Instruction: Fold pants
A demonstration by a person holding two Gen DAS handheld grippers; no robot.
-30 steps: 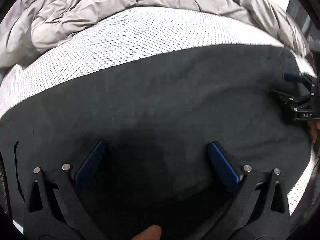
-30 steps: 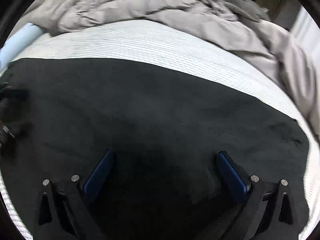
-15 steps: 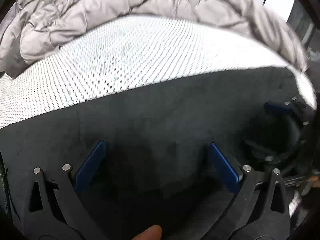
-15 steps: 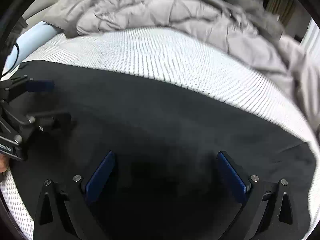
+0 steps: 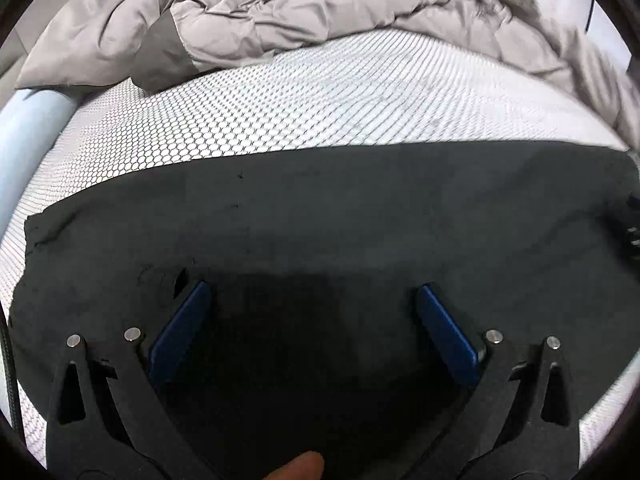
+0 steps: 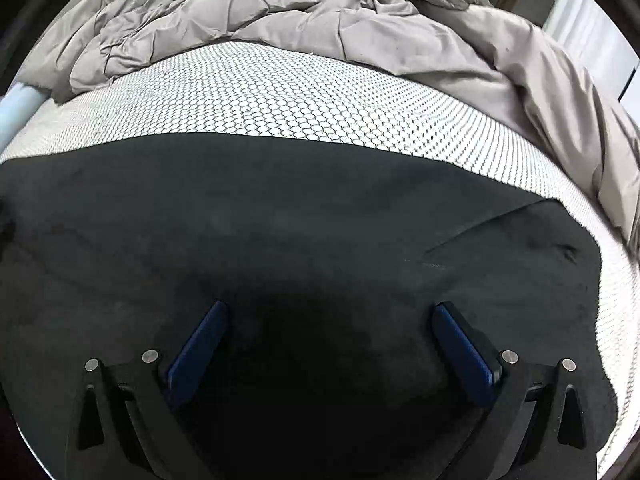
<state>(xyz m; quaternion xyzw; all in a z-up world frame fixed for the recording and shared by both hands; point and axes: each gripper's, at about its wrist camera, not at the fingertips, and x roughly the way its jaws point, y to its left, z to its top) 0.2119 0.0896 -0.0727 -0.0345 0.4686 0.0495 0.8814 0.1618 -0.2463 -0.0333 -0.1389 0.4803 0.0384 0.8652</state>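
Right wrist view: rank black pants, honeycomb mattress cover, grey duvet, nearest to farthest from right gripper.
1. black pants: directly under and ahead of the open right gripper.
2. honeycomb mattress cover: white band beyond the pants' far edge.
3. grey duvet: bunched at the back, trailing down the right side.

Your left gripper (image 5: 310, 294) is showing a black frame with triangular cut-outs, two silver screw heads per side, and flat blue pads (image 5: 180, 334) lining the fingers. A thin black cable (image 5: 10, 376) is running along its left edge. Your fingertip (image 5: 298, 466) is peeking in at the bottom. Your right gripper (image 6: 326, 314) is showing the same build: black frame, silver screws, blue pads (image 6: 462, 352).
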